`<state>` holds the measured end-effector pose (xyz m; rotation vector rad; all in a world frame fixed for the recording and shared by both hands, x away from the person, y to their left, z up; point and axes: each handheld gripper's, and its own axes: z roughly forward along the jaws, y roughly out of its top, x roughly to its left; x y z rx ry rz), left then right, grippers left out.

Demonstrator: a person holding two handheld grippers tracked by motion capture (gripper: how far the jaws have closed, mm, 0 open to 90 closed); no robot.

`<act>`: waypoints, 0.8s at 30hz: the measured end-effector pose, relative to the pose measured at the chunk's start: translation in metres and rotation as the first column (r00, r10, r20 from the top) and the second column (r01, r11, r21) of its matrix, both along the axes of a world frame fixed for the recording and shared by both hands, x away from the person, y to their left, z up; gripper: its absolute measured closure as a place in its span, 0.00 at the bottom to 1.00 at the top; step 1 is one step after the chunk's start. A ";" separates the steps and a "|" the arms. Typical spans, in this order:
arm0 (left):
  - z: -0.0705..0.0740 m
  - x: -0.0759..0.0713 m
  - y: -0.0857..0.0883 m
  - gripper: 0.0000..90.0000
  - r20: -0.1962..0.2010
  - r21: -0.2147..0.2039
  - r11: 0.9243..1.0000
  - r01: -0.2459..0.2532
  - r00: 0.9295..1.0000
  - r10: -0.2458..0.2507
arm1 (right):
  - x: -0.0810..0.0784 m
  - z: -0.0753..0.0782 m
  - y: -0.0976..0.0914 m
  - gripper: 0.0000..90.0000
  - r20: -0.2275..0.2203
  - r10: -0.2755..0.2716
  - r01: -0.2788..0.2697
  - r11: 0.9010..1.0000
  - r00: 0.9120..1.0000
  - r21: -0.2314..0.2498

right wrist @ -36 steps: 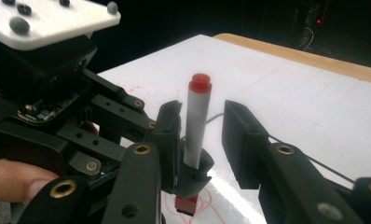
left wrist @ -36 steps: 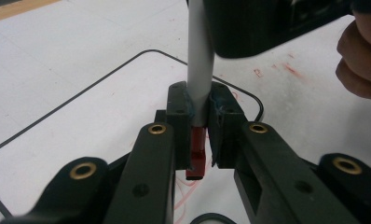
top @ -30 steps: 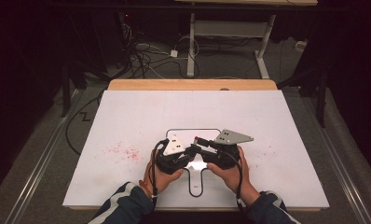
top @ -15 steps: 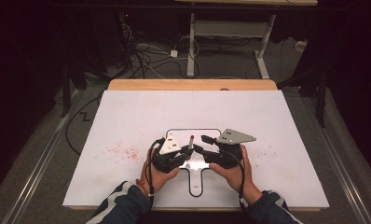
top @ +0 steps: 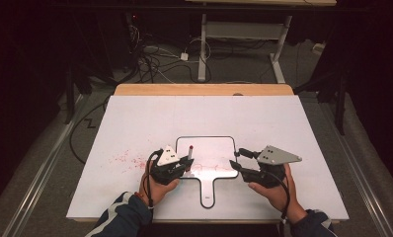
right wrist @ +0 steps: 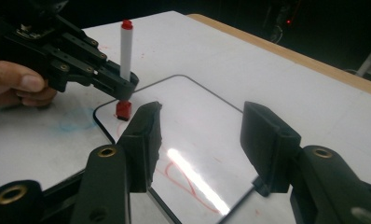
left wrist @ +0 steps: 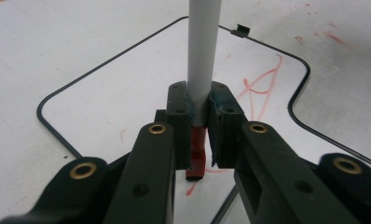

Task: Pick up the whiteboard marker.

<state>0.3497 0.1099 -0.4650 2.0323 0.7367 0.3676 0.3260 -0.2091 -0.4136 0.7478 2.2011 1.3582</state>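
My left gripper (left wrist: 203, 121) is shut on a white marker (left wrist: 202, 56) that stands upright, its red cap (left wrist: 197, 156) down on a small black-rimmed whiteboard (left wrist: 118, 93). From above, the marker (top: 190, 152) rises at the whiteboard's (top: 214, 148) left edge, with the left gripper (top: 185, 166) on it. My right gripper (top: 235, 161) sits at the board's right edge, apart from the marker. Its jaws have just been opening, and my right gripper (right wrist: 200, 130) has nothing between its jaws. Beyond them are the marker (right wrist: 126, 46) and left gripper (right wrist: 123, 86).
Red scribbles (left wrist: 263, 84) mark the whiteboard. The board lies on a white table top (top: 150, 118) with red smears (top: 123, 159) to the left. A wooden edge (top: 204, 89) runs along the far side, and cables (top: 155, 59) lie on the floor beyond.
My right gripper has pulled away to the right from the marker and opened its jaws. The left gripper, still holding the marker, has shifted slightly left.
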 end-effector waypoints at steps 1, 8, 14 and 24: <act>0.000 0.000 0.000 0.87 -0.001 0.000 1.000 0.006 1.000 -0.006 | -0.002 0.000 -0.003 0.53 0.004 -0.002 0.002 1.000 1.000 -0.002; -0.002 -0.001 0.006 0.87 0.005 -0.004 1.000 0.031 1.000 -0.031 | -0.012 -0.002 -0.016 0.48 0.039 -0.034 0.035 0.999 0.999 -0.024; -0.002 -0.002 0.009 0.87 0.018 0.006 0.999 0.049 0.999 -0.049 | -0.021 -0.003 -0.027 0.47 0.075 -0.056 0.059 0.997 0.996 -0.039; -0.004 -0.001 0.010 0.87 0.020 -0.011 0.999 0.034 0.999 -0.033 | -0.030 -0.012 -0.042 0.43 0.081 -0.095 0.103 0.990 0.992 -0.101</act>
